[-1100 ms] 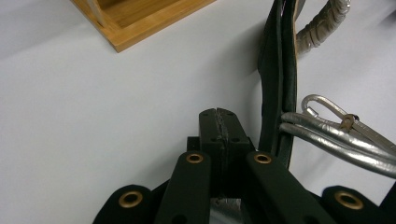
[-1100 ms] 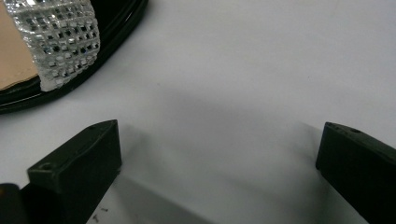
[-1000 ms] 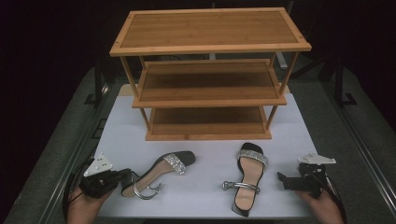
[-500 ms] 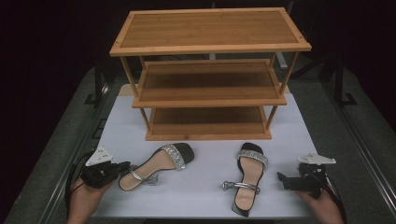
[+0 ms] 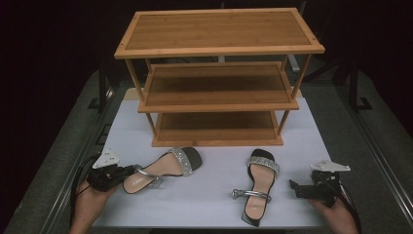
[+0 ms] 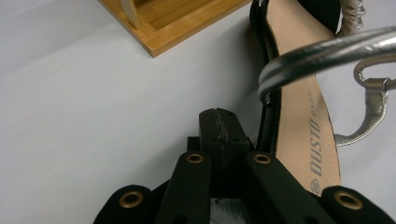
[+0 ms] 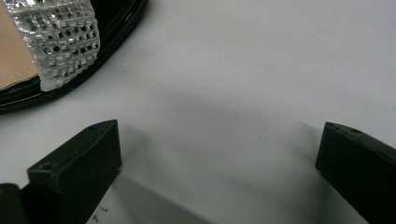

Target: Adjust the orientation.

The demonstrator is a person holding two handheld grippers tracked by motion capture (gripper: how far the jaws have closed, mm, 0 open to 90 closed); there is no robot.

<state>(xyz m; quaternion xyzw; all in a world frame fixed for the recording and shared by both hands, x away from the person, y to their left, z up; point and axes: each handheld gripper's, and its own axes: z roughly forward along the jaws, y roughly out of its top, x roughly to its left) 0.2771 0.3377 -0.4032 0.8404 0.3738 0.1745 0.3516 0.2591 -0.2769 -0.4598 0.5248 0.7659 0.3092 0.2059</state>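
Left sandal [image 5: 160,169] lies on white table [image 5: 214,200] before the bamboo rack [image 5: 216,78], heel at left gripper [image 5: 127,172], jaws pressed together, possibly pinching its edge. Right sandal [image 5: 258,185] beside right gripper [image 5: 293,186], jaws spread, apart.

A rack [image 5: 219,78] stands at the far middle of the table [image 5: 214,200]. Two sandals lie near it: one [image 5: 163,169] at left, the other [image 5: 259,185] at right, well apart. A gripper sits outside each: left [image 5: 119,174], right [image 5: 295,187].
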